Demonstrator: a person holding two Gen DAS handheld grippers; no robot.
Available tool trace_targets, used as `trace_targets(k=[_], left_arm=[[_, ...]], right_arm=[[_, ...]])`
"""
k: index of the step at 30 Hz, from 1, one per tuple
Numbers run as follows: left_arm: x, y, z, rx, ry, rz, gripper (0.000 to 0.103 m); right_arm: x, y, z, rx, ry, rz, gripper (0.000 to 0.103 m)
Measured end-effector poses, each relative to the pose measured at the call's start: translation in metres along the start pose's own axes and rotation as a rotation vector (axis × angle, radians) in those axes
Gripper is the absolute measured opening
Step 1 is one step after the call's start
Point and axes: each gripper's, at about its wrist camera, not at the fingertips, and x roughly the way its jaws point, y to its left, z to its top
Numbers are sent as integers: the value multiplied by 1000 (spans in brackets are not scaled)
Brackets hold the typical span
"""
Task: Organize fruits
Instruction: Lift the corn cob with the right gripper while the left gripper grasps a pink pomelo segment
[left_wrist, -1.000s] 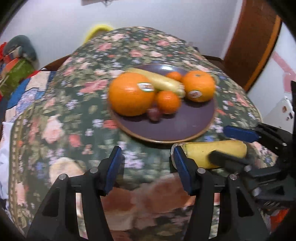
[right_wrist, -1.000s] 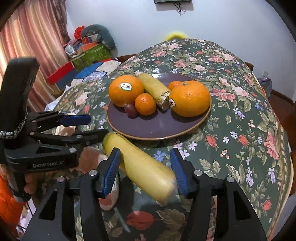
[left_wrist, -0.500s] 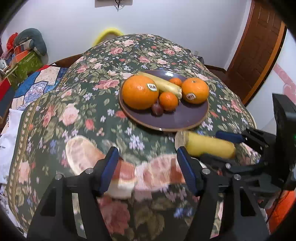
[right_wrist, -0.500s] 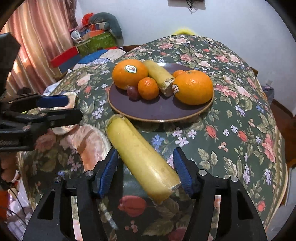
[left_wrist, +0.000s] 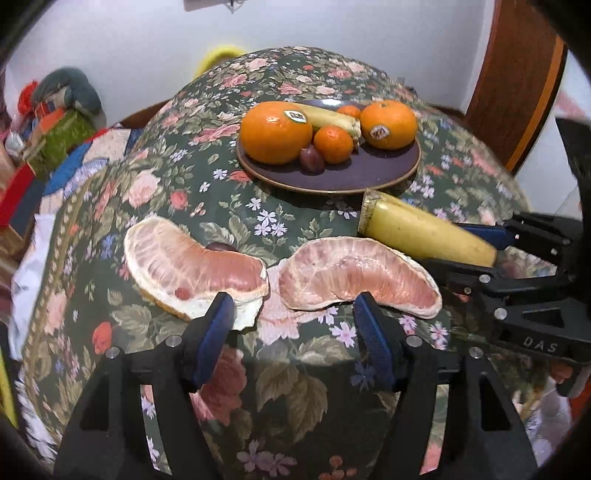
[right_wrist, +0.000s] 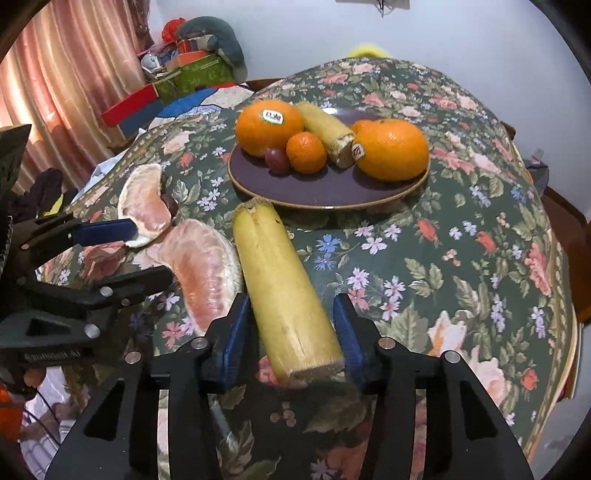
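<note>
A cut banana piece (right_wrist: 284, 284) lies on the floral tablecloth in front of the purple plate (right_wrist: 325, 190). My right gripper (right_wrist: 291, 306) is around its near end, jaws closing, with both blue pads against its sides. My left gripper (left_wrist: 293, 306) stands open over the cloth with nothing between its fingers. Just beyond its tips lie two peeled pomelo segments, one left (left_wrist: 192, 266) and one right (left_wrist: 354, 273). A dark grape (left_wrist: 218, 246) sits behind the left segment. On the plate are two oranges (left_wrist: 275, 133) (left_wrist: 388, 123), a mandarin (left_wrist: 332, 144), a banana piece (left_wrist: 328, 118) and a grape (left_wrist: 312, 158).
The round table's edge (right_wrist: 569, 295) drops off at the right. Boxes and bundled cloth (right_wrist: 192, 70) are stacked past the far left side, next to a pink curtain (right_wrist: 55, 92). A wooden door (left_wrist: 517, 85) stands at the right.
The left gripper has drawn back from the banana piece, and the two pomelo segments have come into its view. The right jaws have narrowed onto the banana piece.
</note>
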Motion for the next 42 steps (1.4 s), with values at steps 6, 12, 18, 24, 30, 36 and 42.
trace_targets(k=[6,12,18,24,30,36,42], left_arm=[[7,-4,6,58,-9,37,67],[15,-9,19,57,-6,67,67],[4,-1,18,-23,-18,10,67],[-10,-4,17,-78,-26,-91,67],[-8,-27,18,-77,-12,-166,69],[11,-45,16,-49,19,-139,69],[14,-39,8,-20,2,-96,69]], right_arm=[[-3,2,-4,-8,-7,13,37],[-11,13,-17,-8,-24,0,34],[-15,6,-16,55,-38,4,32],[-21,1,-23,72,-60,-25,32],[-33,-10,-33,115,-75,-75,32],[-40,-17,-37,121,-67,-74,32],[-40,-22,-33,138,-75,-45,32]])
